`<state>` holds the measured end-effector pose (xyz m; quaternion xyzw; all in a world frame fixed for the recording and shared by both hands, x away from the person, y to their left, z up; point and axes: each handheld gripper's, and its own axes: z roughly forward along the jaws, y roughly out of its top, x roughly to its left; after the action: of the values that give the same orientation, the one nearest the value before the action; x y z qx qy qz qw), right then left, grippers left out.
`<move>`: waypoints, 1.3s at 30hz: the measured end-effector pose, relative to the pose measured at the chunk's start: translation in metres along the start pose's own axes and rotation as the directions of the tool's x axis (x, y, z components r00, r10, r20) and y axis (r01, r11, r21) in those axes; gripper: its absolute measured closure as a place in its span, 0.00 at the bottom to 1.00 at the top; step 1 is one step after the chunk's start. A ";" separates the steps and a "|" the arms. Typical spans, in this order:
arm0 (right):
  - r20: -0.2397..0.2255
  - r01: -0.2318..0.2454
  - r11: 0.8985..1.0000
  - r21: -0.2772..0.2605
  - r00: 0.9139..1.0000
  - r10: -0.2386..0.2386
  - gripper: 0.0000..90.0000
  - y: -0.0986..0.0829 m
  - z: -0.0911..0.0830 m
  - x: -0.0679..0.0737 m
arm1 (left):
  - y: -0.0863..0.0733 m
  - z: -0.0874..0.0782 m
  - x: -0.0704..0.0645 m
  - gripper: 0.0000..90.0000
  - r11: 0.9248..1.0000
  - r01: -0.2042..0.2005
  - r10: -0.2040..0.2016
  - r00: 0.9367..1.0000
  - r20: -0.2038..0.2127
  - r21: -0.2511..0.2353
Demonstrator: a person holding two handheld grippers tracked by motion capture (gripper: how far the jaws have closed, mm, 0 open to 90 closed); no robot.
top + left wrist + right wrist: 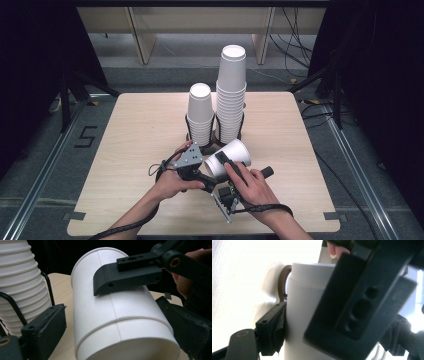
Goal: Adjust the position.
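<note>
A white paper cup (232,155) lies tilted on its side over the table's middle, mouth toward me; a ridge around it (120,320) suggests two nested cups. My right gripper (227,162) is shut on it: one jaw presses along its top, the other its underside, as the right gripper view (312,315) shows. My left gripper (212,172) is at the cup's mouth end. In the left gripper view (110,325) its jaws stand open on either side of the cup (100,302), with a thin gap at the left jaw.
Behind the cup stand a short stack of cups (200,112) and a taller stack (231,95) in black wire holders (215,134). The short stack (20,285) is close beside the left jaw. The wooden table (125,150) has bare room left and right.
</note>
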<state>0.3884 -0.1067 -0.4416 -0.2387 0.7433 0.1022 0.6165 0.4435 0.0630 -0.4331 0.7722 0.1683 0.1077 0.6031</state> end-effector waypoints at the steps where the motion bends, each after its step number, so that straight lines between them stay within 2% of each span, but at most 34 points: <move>1: -0.010 -0.010 1.000 0.014 1.000 0.010 0.23 0.000 -0.001 0.000 | 0.000 0.001 0.000 0.07 1.000 0.003 -0.003 1.000 0.003 -0.005; 9: -0.006 0.007 1.000 0.006 1.000 -0.007 0.23 0.000 -0.001 -0.001 | -0.001 0.002 0.000 0.14 1.000 -0.007 0.007 1.000 -0.004 0.009; 10: 0.011 0.004 1.000 -0.003 1.000 -0.004 0.23 0.000 0.000 -0.001 | -0.002 0.002 0.000 0.14 1.000 -0.007 0.007 1.000 -0.004 0.005; 11: 0.004 -0.017 1.000 0.004 1.000 0.017 0.23 0.000 -0.001 0.001 | -0.002 0.002 0.000 0.16 1.000 -0.006 0.006 1.000 -0.009 0.011; 18: 0.004 -0.042 0.999 0.008 0.999 0.042 0.23 0.000 -0.001 0.002 | -0.004 0.001 0.001 0.20 1.000 -0.005 0.005 1.000 -0.011 0.012; 22: 0.006 -0.033 0.999 0.005 0.999 0.033 0.23 0.001 0.000 0.002 | -0.004 0.001 0.001 0.20 1.000 -0.009 0.009 1.000 -0.015 0.010; 23: -0.007 -0.027 1.000 0.014 1.000 0.027 0.23 0.001 -0.001 0.001 | -0.004 0.001 0.001 0.20 1.000 -0.008 0.009 1.000 -0.015 0.009; 27: 0.006 -0.028 1.000 0.008 1.000 0.028 0.23 0.000 0.000 0.000 | -0.003 0.000 0.002 0.20 1.000 -0.010 0.010 1.000 -0.017 0.010; 28: -0.004 -0.025 1.000 0.016 1.000 0.025 0.23 0.001 0.000 -0.001 | -0.002 0.000 0.002 0.20 1.000 -0.011 0.011 1.000 -0.019 0.008; 37: 0.003 -0.028 1.000 0.006 1.000 0.028 0.23 0.001 0.000 -0.001 | -0.002 0.000 0.002 0.19 1.000 -0.011 0.011 1.000 -0.015 0.003; 39: -0.001 -0.009 1.000 0.003 1.000 0.009 0.23 0.002 0.000 -0.003 | -0.002 0.000 0.002 0.19 1.000 -0.010 0.010 1.000 -0.015 0.003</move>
<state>0.3882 -0.1047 -0.4395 -0.2345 0.7449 0.1039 0.6159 0.4446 0.0643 -0.4348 0.7730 0.1692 0.1163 0.6002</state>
